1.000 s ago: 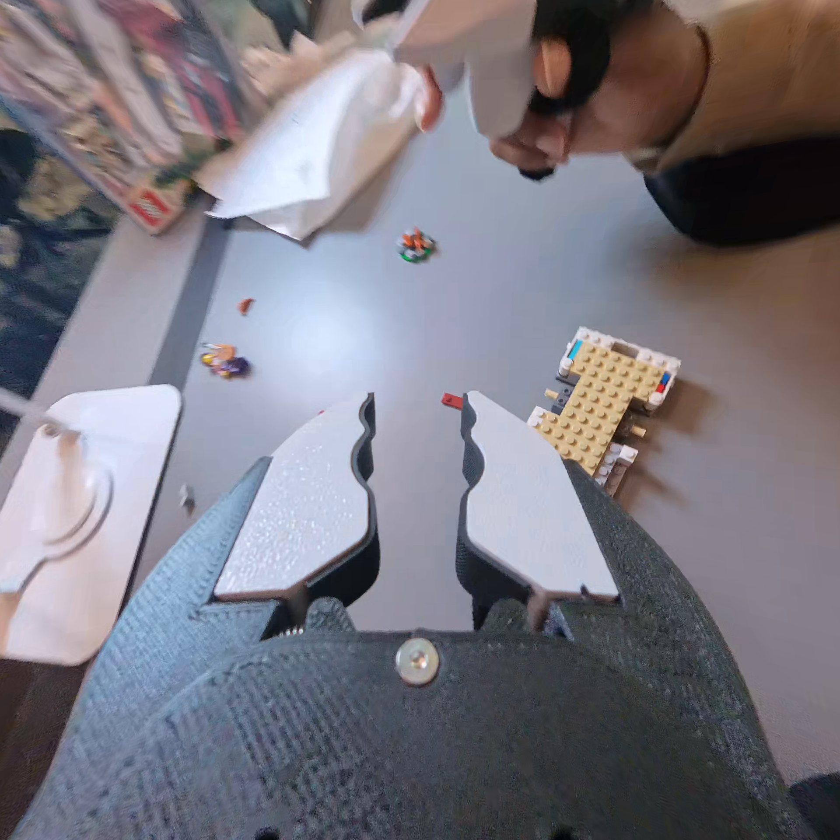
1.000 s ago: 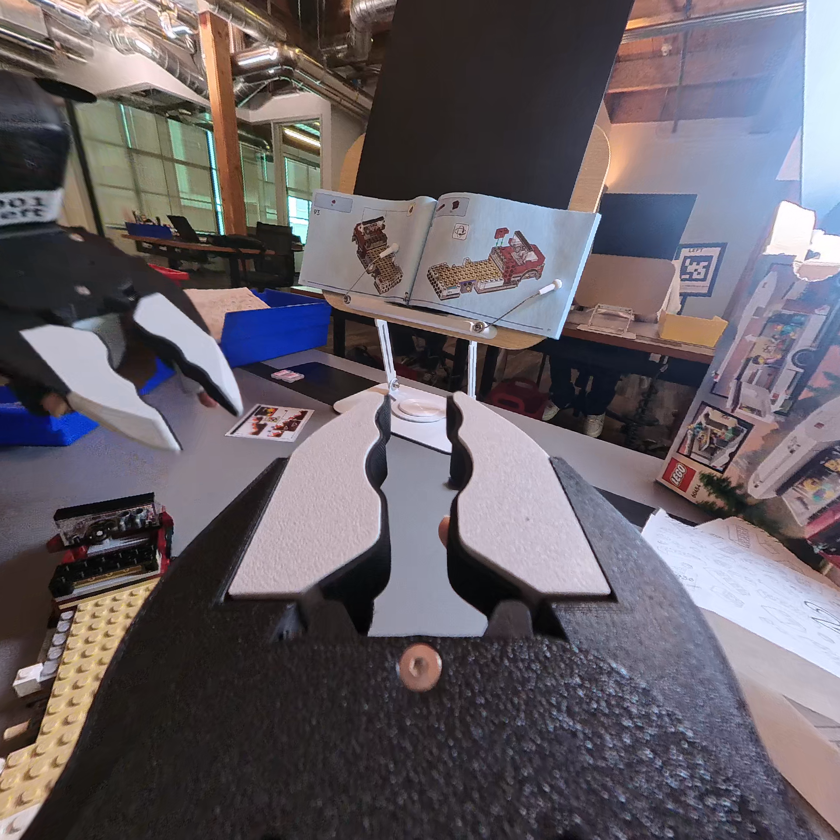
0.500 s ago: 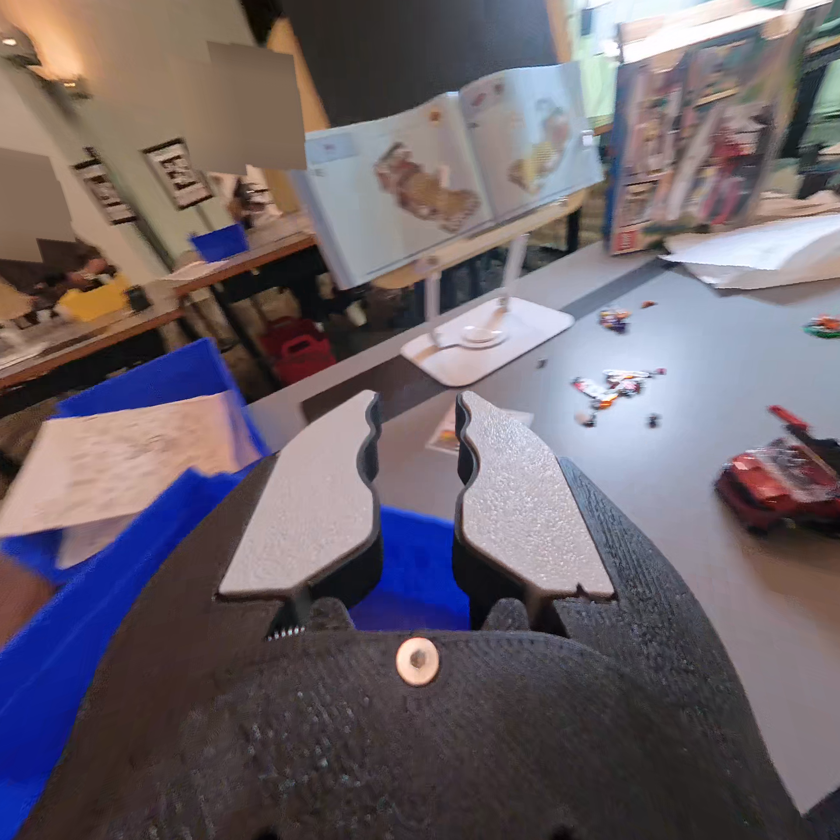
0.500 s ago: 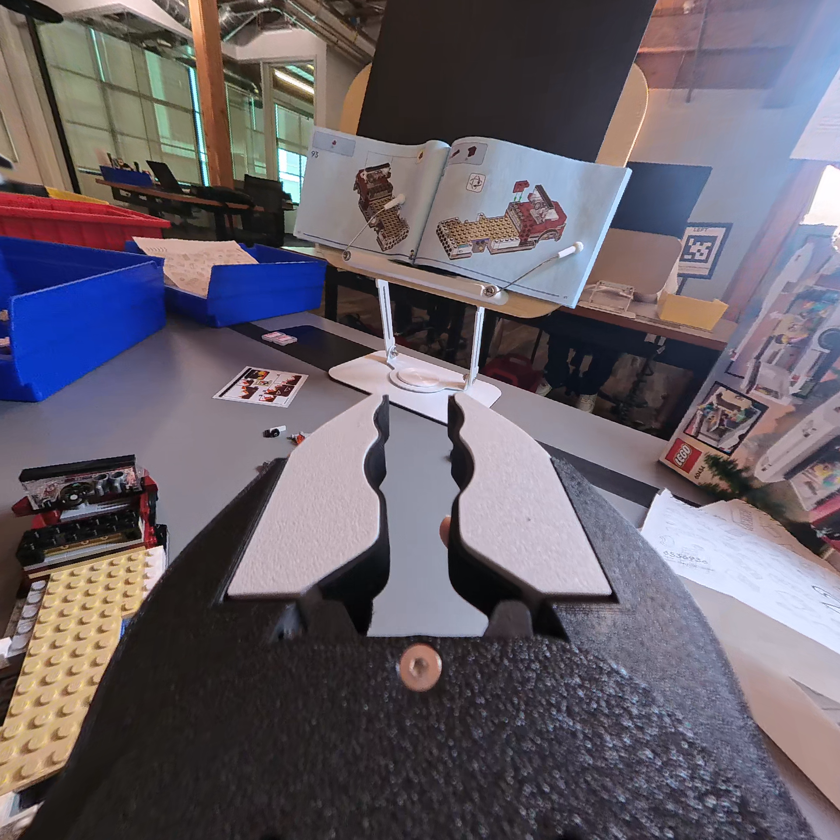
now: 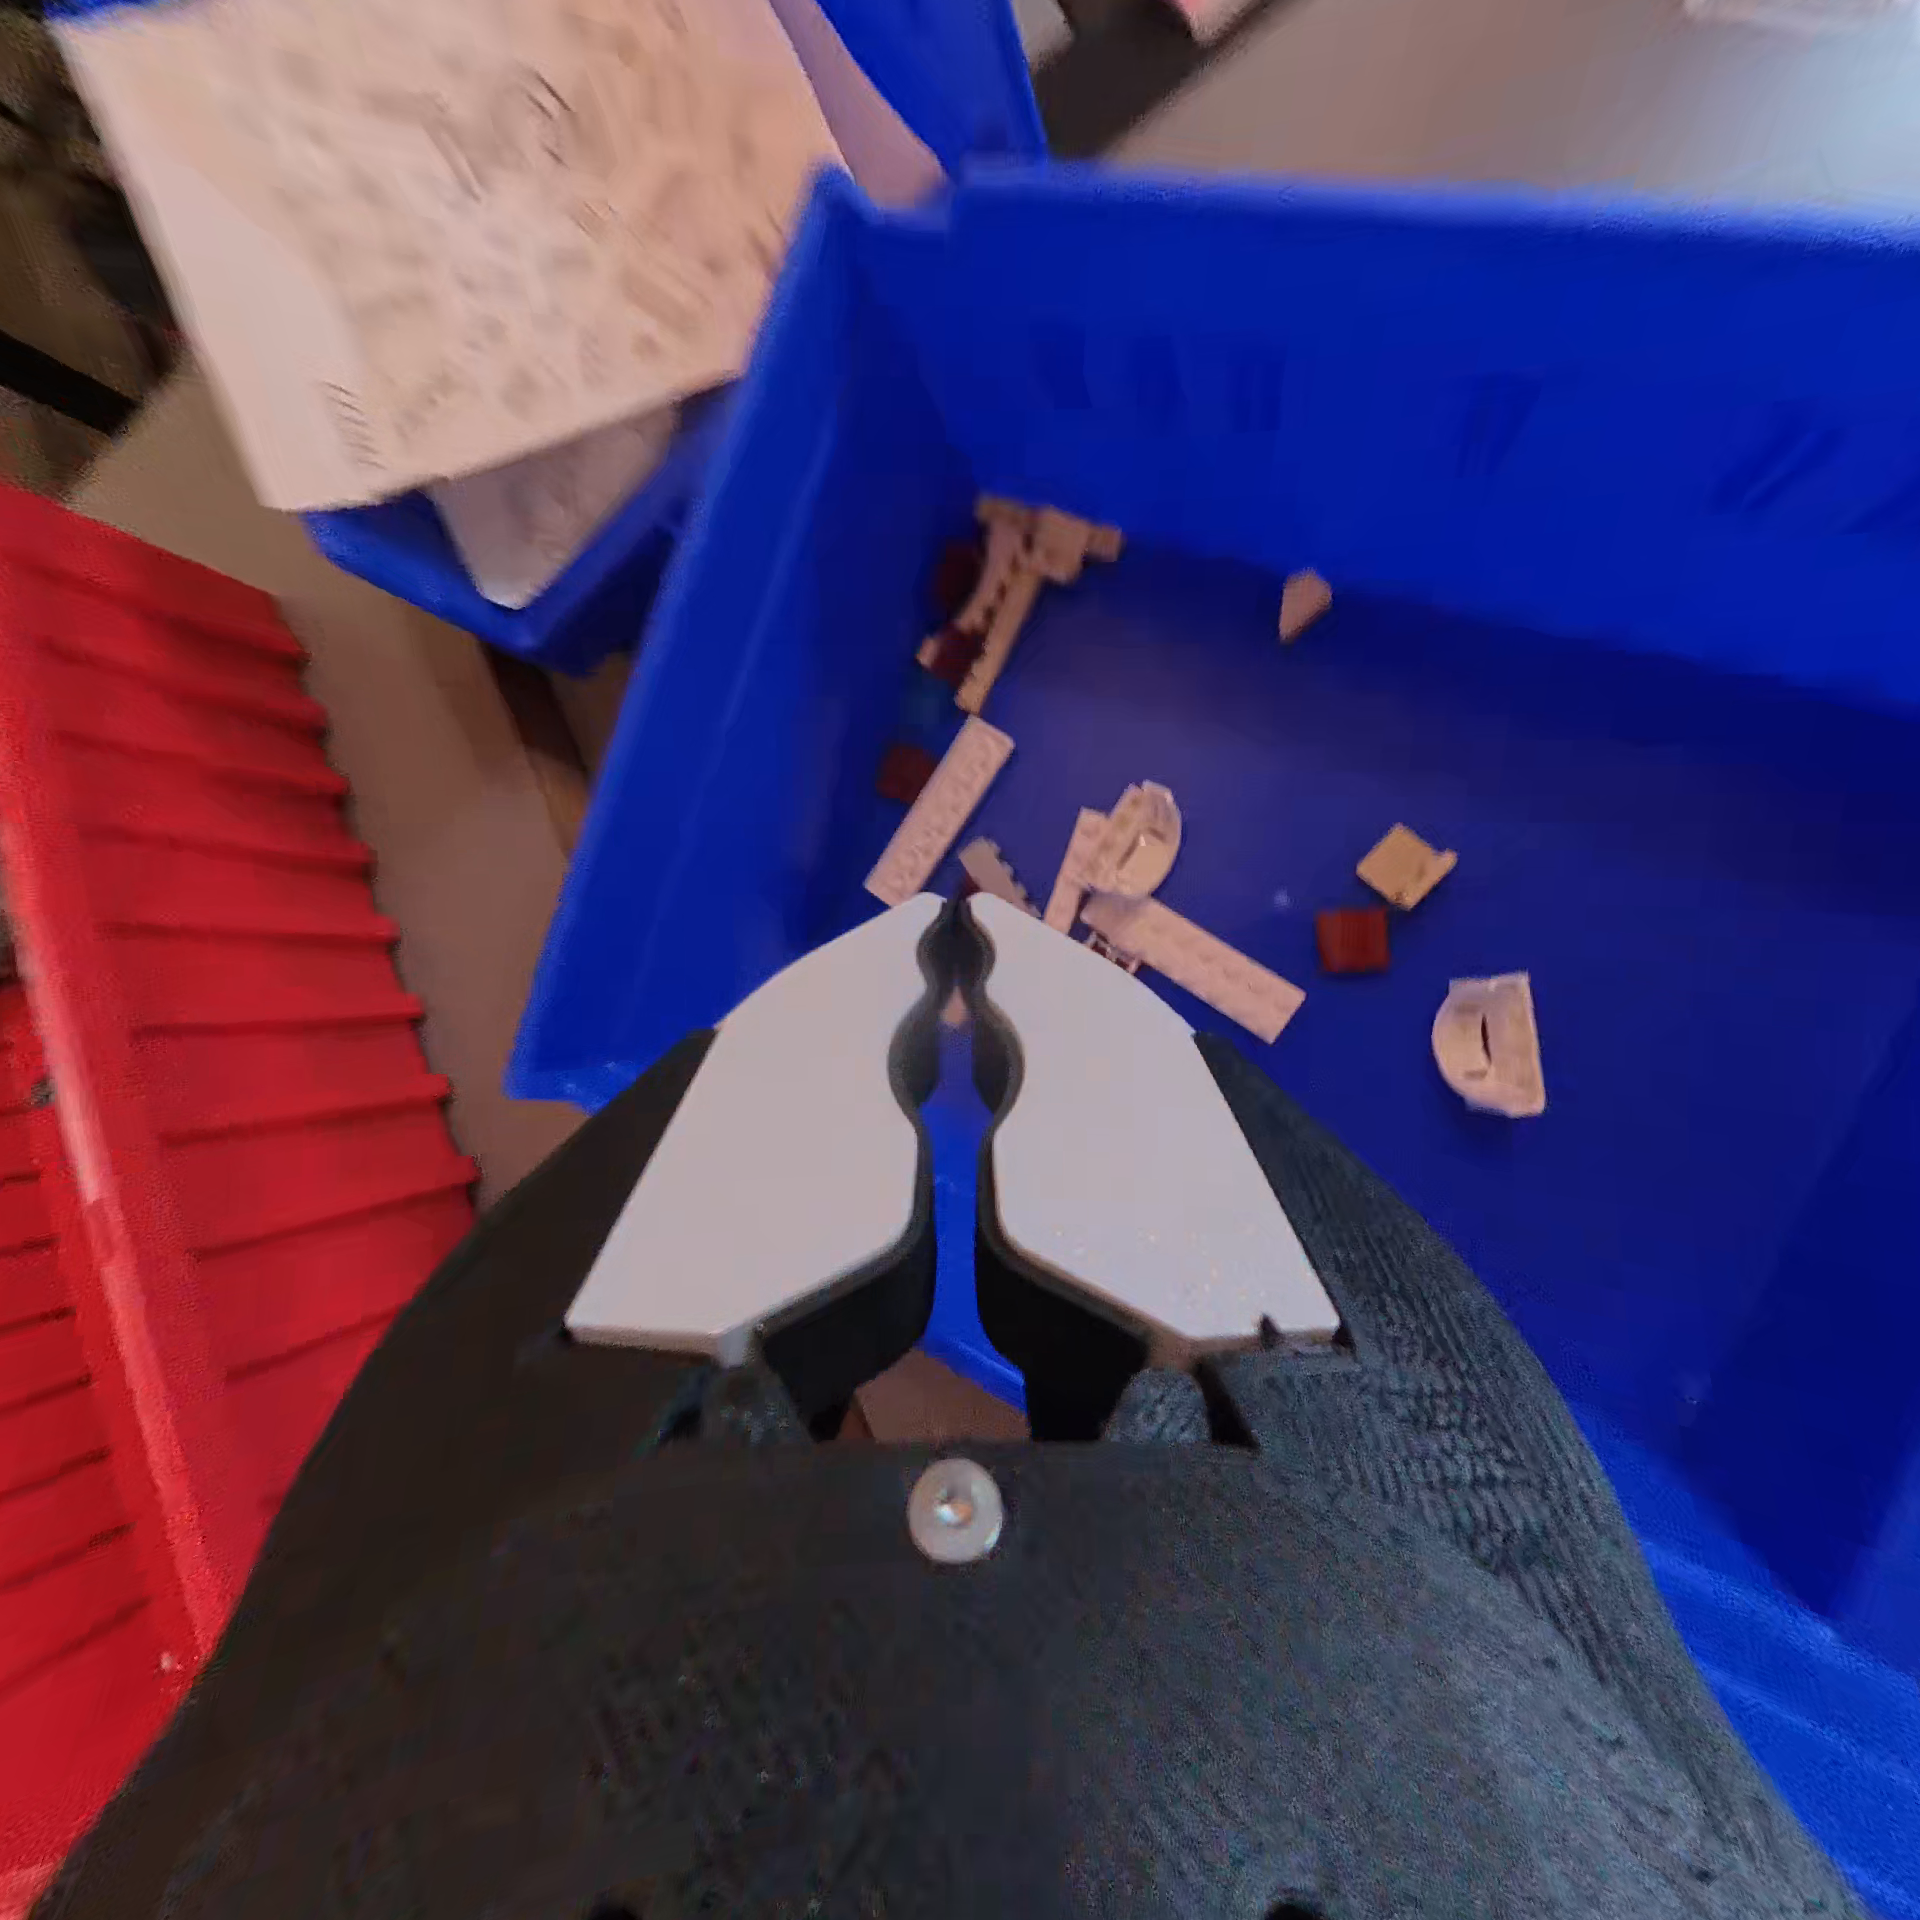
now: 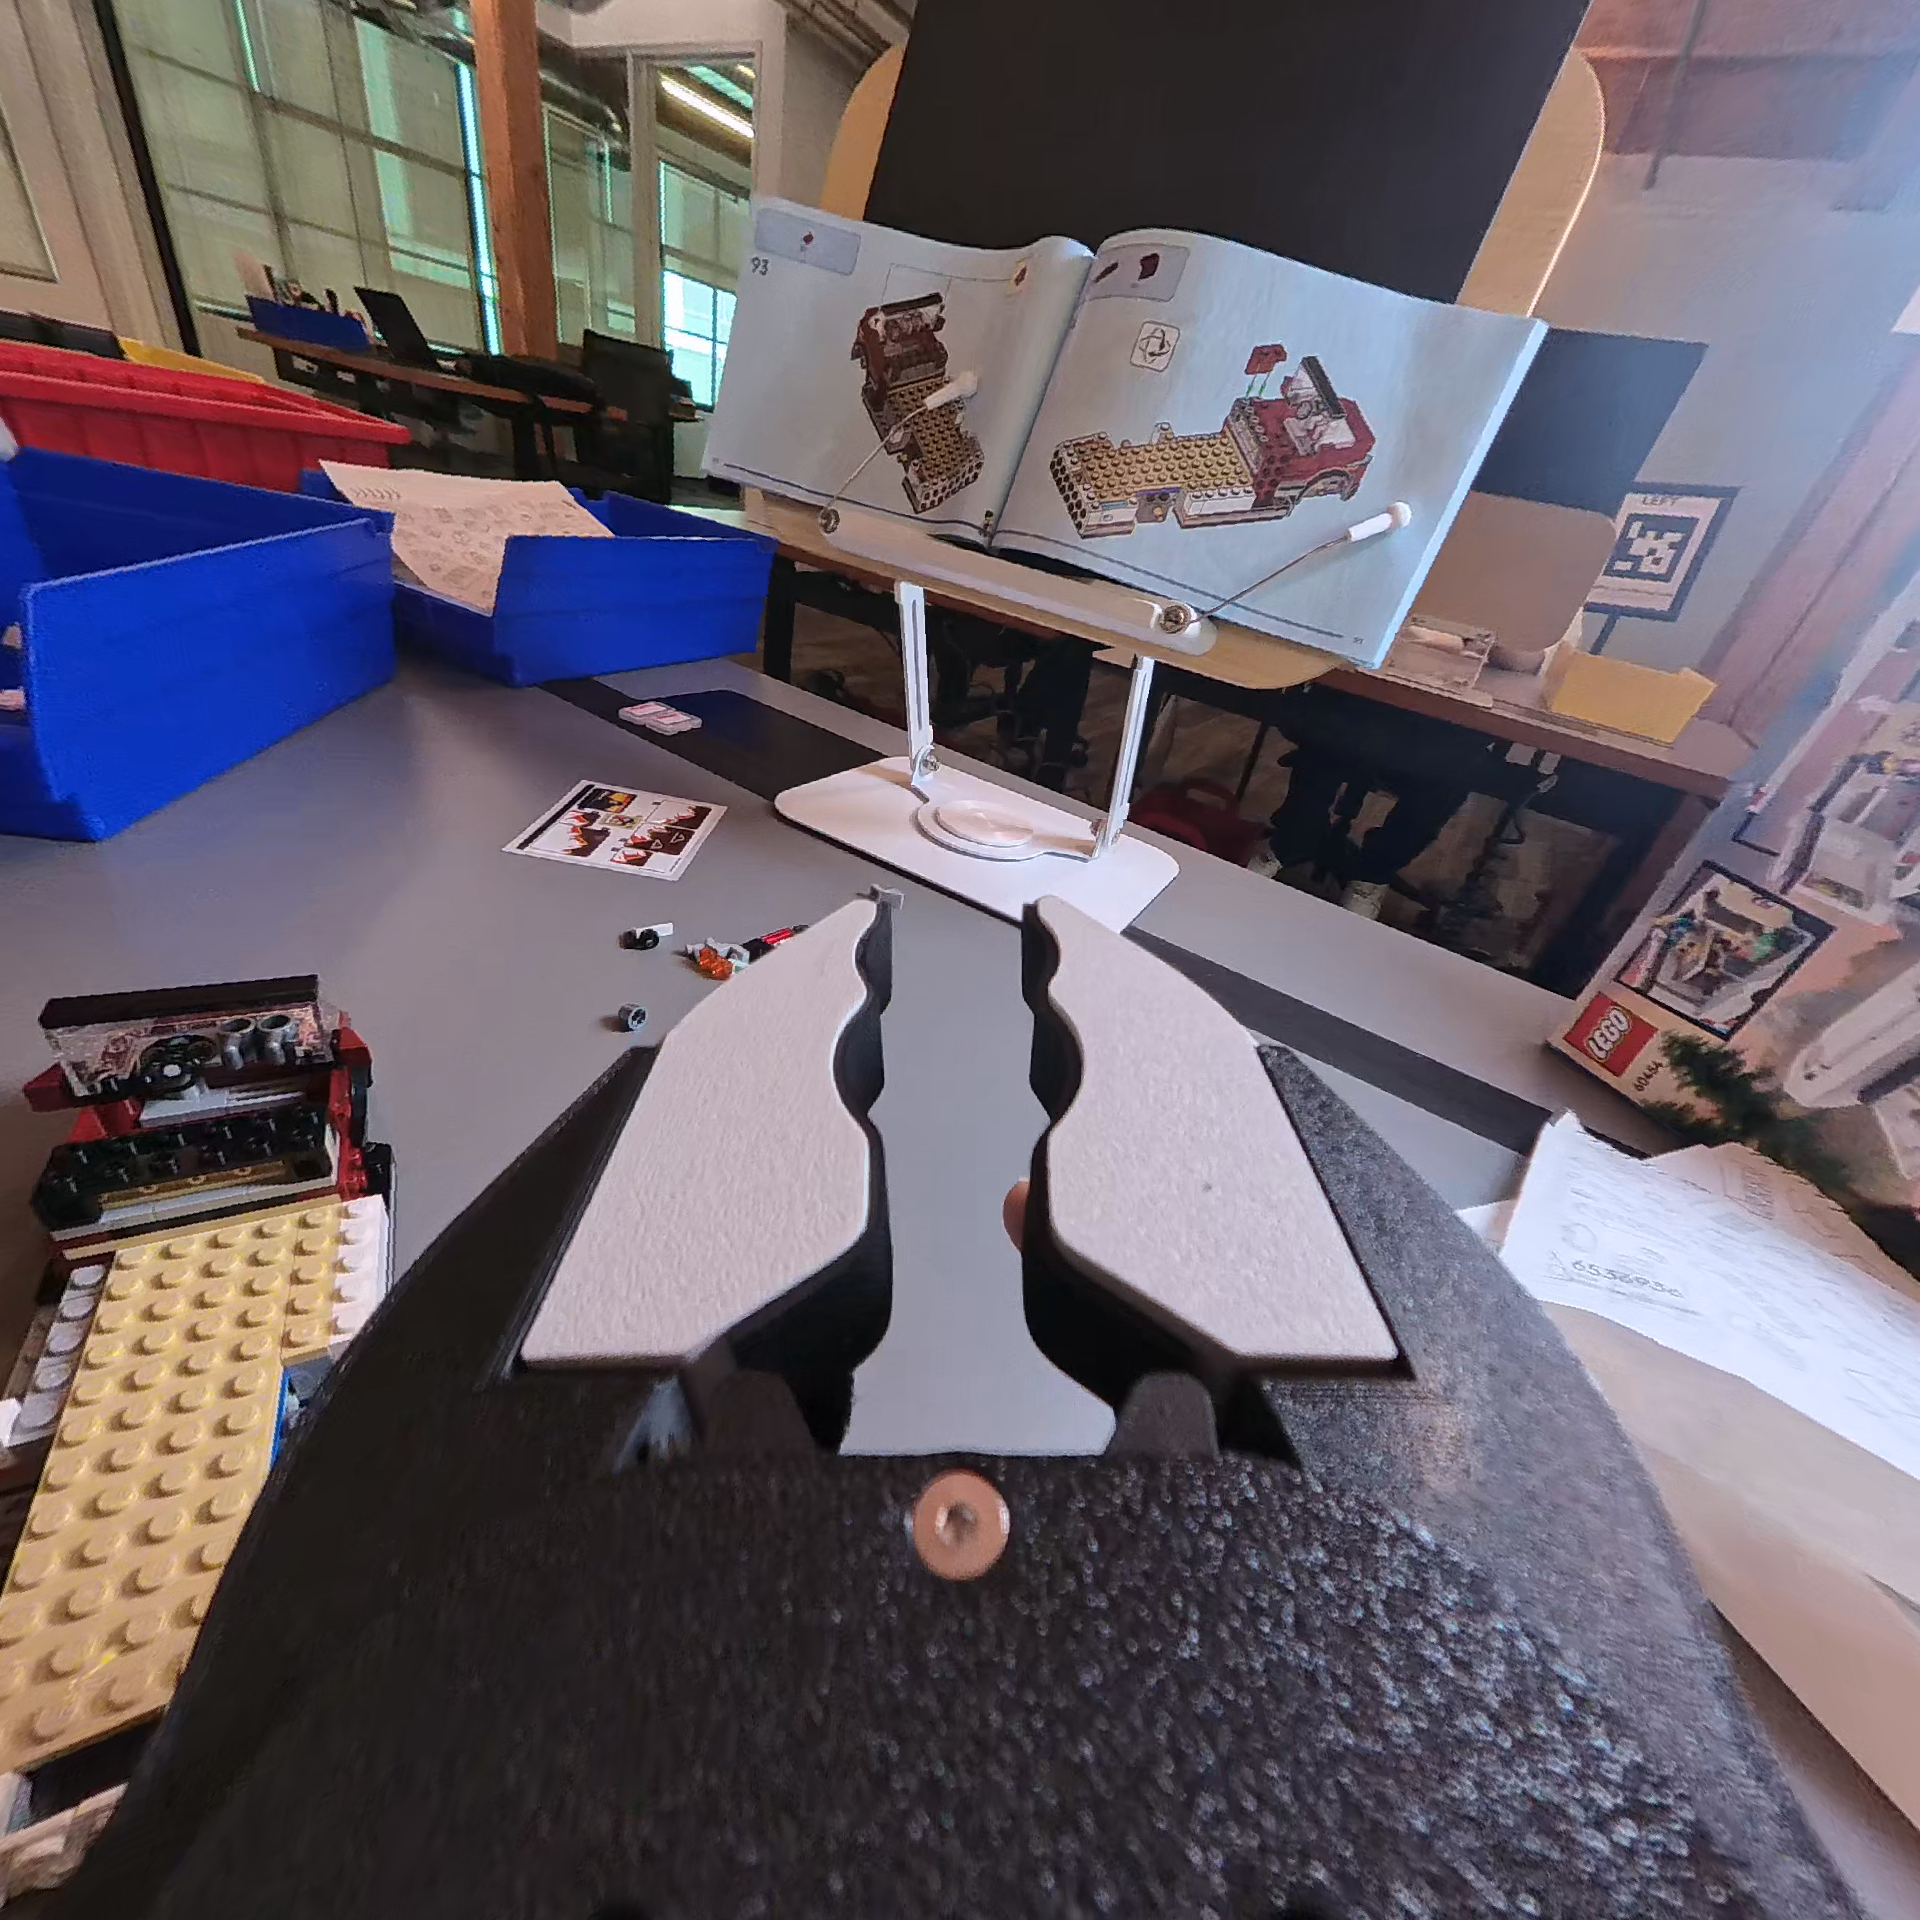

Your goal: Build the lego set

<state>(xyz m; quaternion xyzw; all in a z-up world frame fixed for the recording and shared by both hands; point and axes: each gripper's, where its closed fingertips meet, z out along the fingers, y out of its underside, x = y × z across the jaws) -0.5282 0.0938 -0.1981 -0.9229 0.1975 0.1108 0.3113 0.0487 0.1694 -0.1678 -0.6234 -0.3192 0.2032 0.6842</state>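
My left gripper is shut, its two tips meeting, and points down into a blue bin. It hovers just over a cluster of loose white bricks: a long white plate, another white plate and a curved white piece. I cannot tell whether the tips touch any brick. My right gripper is open with nothing between its pads, held over the grey table. A tan studded plate joined to a dark red truck cab lies to its left.
A red bin stands left of the blue bin, and a printed sheet covers a second blue bin. An open instruction booklet sits on a white stand. Small parts, a sticker sheet, a set box and papers lie around. To the curved white piece: left tips about 10 centimetres, right tips about 55 centimetres. The right gripper is farther from the white plate, some 55 centimetres, than the left, some 11 centimetres.
My left gripper swung from over the table to above the blue bin, tipped down into it, and its jaws closed. My right gripper stayed open and hardly moved.
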